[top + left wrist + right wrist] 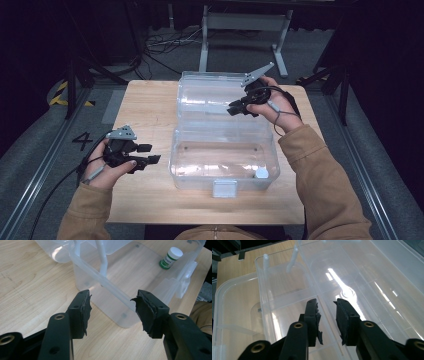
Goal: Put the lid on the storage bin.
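Meanwhile, the right gripper reached over the open clear box's lid, jaws narrowly parted, while the left gripper rested spread near the desk's left edge.

Left gripper jaws wide apart, right gripper jaws narrowly parted

Tan sleeves, black gripper with torn pads
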Motion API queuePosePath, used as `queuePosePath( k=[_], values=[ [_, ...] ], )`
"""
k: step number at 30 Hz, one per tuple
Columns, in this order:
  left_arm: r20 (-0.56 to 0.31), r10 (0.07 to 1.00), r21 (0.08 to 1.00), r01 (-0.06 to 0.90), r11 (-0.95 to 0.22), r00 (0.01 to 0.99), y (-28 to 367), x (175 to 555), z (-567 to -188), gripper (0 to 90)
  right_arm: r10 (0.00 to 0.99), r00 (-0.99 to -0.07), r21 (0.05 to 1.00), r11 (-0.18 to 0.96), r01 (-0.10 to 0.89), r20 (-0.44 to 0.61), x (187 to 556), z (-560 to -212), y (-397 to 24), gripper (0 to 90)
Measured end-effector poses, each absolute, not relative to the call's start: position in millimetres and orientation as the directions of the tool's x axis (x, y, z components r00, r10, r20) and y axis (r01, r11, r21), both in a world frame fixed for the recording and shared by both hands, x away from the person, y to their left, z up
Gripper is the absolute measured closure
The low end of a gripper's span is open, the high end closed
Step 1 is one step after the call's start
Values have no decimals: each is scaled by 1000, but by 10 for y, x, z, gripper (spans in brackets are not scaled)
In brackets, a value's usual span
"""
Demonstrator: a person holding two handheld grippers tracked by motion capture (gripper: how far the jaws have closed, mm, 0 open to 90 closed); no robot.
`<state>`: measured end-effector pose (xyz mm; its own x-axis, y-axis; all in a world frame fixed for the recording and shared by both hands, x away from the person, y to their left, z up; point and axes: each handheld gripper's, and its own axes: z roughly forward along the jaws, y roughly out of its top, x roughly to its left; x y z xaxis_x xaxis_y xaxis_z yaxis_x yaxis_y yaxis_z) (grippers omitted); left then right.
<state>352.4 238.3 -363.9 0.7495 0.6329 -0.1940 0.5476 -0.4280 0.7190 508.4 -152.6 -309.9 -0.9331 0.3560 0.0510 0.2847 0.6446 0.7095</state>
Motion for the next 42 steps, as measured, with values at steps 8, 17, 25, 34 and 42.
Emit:
queuePosePath(
  k=[8, 17, 25, 34, 42],
  values=[
    [-203, 602, 726, 531, -437, 773, 2332, 3512, -3618, 465, 349, -936, 710, 649, 273, 40, 5098, -3103, -1537, 780],
    [-193, 544, 738, 486, -468, 817, 2184, 3482, -3565, 474, 324, -946, 697, 675, 241, 13, 5079, -3083, -1523, 811],
    [-218, 482, 744, 464, -480, 849, 2061, 3462, -3540, 518, 330, -944, 698, 673, 246, 14, 5072, -3085, -1518, 809],
    [-217, 441, 727, 445, -522, 871, 1897, 3486, -3561, 529, 335, -942, 703, 668, 244, 9, 5060, -3093, -1518, 807],
    [-207, 400, 707, 420, -570, 893, 1722, 3499, -3605, 524, 344, -939, 709, 660, 248, 8, 5050, -3101, -1531, 805]
  ],
)
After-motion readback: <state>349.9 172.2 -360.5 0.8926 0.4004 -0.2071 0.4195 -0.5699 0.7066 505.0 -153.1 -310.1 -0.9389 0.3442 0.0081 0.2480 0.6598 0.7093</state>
